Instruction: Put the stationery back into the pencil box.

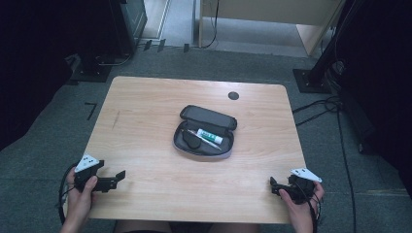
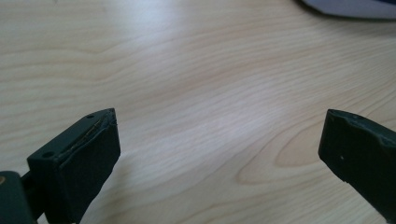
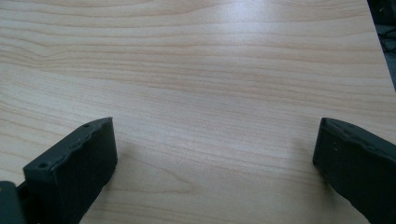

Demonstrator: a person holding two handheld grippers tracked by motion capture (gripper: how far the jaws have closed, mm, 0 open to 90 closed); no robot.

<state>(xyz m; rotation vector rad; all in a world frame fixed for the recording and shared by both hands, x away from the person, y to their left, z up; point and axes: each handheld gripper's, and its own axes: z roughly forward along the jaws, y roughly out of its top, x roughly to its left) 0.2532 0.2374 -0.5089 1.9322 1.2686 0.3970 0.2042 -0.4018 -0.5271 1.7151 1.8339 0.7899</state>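
An open dark zip pouch lies at the middle of the wooden table. Inside it are a white tube with green print, a thin pen and a black object. My left gripper rests near the table's front left corner, held in a hand, open with nothing between its jaws. The pouch's grey edge shows far ahead of it. At the front right corner my right gripper is also open and empty over bare wood. Both stand well short of the pouch.
A black round cable hole sits in the table behind the pouch. The table's right edge runs close to my right gripper. Cables and dark stands lie on the carpet around the table.
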